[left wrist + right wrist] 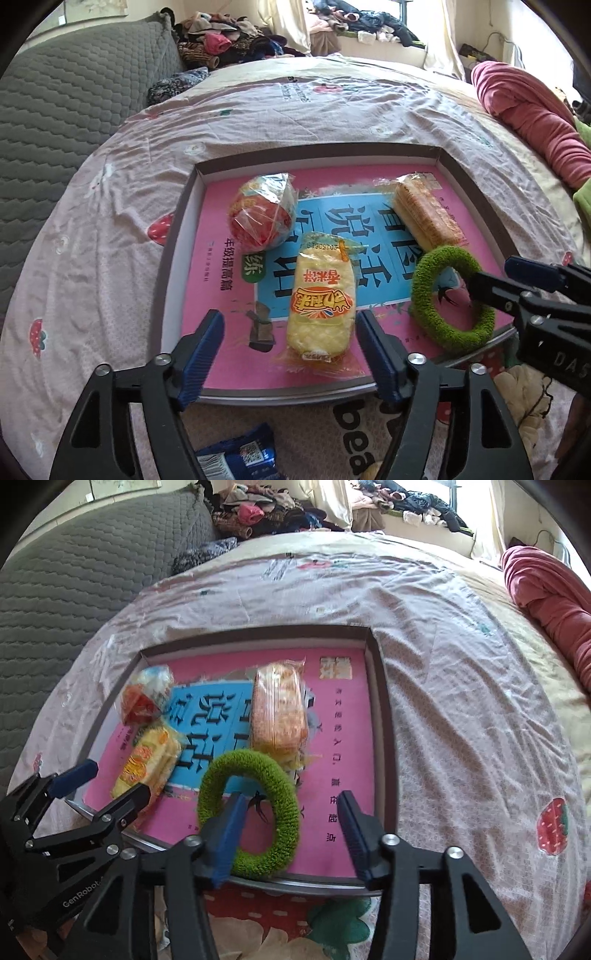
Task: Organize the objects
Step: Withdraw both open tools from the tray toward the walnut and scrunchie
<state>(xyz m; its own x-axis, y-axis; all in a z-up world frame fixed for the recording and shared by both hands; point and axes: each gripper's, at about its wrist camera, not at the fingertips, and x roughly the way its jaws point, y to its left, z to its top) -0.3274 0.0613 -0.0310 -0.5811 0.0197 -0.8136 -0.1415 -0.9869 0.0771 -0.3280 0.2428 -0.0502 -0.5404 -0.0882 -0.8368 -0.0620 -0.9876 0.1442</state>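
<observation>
A shallow grey tray (173, 236) (384, 716) lined with a pink book cover lies on the bed. In it are a red round wrapped snack (260, 218) (142, 698), a yellow snack pack (321, 299) (147, 764), an orange wrapped cake (424, 214) (279, 709) and a fuzzy green ring (450, 299) (251, 812). My left gripper (290, 354) is open above the tray's near edge, with the yellow pack's near end between its fingers. My right gripper (291, 834) is open at the green ring: its left finger is inside the hole and the ring's right side is between the fingers.
A blue snack packet (236, 454) lies on the bedsheet just in front of the tray. A grey quilted cushion (74, 96) is at the left and a pink blanket (535, 110) at the right. A pile of clothes (229, 37) is behind the bed.
</observation>
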